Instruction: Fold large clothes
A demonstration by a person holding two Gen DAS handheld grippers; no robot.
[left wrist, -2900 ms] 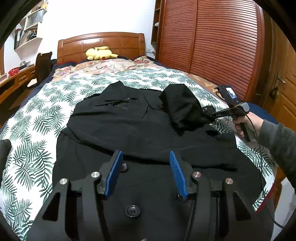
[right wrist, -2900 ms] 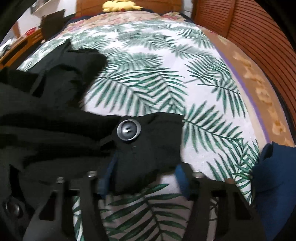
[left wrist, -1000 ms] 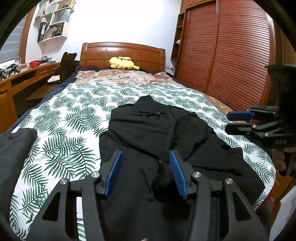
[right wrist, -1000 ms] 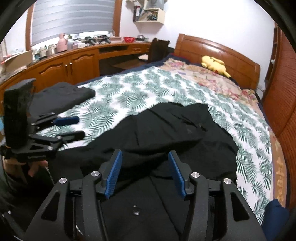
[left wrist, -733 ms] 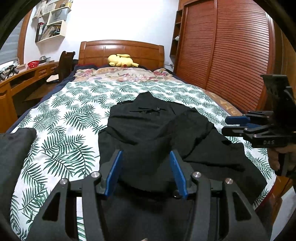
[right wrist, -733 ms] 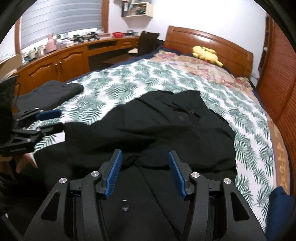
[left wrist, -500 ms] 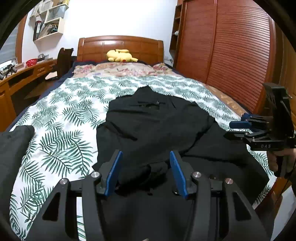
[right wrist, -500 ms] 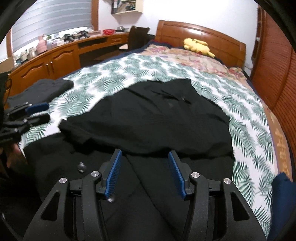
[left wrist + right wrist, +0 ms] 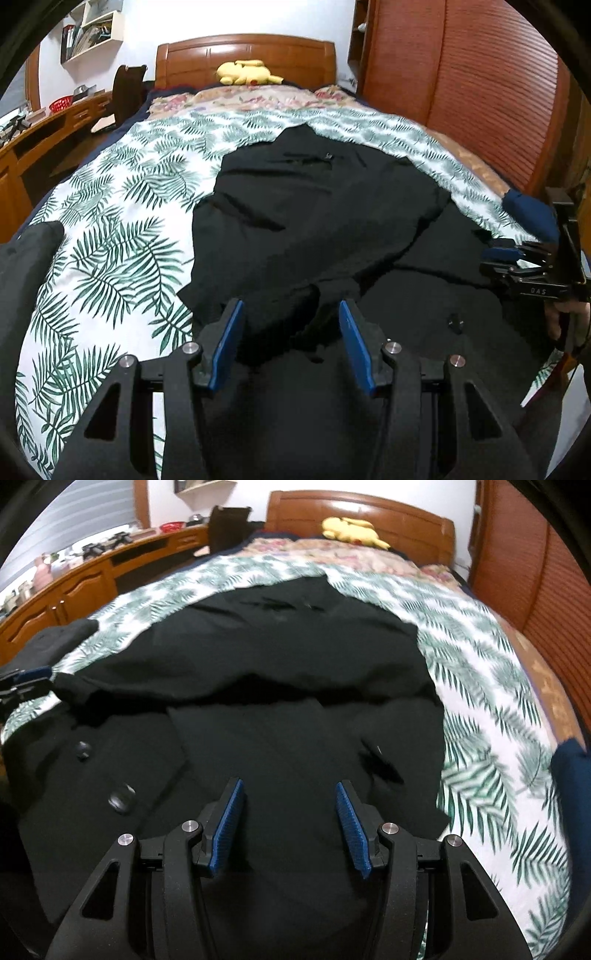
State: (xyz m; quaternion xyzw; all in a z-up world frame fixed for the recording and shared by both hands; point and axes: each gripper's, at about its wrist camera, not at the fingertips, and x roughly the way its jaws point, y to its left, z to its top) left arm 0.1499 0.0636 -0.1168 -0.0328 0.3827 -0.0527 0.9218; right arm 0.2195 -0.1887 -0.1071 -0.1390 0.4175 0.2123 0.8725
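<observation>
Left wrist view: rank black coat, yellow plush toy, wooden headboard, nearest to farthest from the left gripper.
1. black coat: directly under and ahead of the left gripper, spread on the bed.
2. yellow plush toy: far end of the bed, centre, against the headboard.
3. wooden headboard: just behind the toy, farthest back.

- A wide bed [image 9: 110, 236] fills the room, spread with a white cover printed in green palm fronds.
- At its far end stands a curved wooden headboard [image 9: 245, 55], a yellow plush toy [image 9: 245, 73] lying just in front of it.
- Floral bedding [image 9: 258, 101] lies below the toy.
- Along the right runs a slatted reddish-brown wardrobe [image 9: 480, 85].
- On the left, a long wooden surface [image 9: 85, 579] with cupboard doors carries small clutter and a red basket [image 9: 61, 105].
- A dark chair [image 9: 127, 90] is near it.
- White wall [image 9: 229, 18], with shelves [image 9: 92, 31] mounted high.
- Window blinds [image 9: 85, 513] glow with daylight.
</observation>
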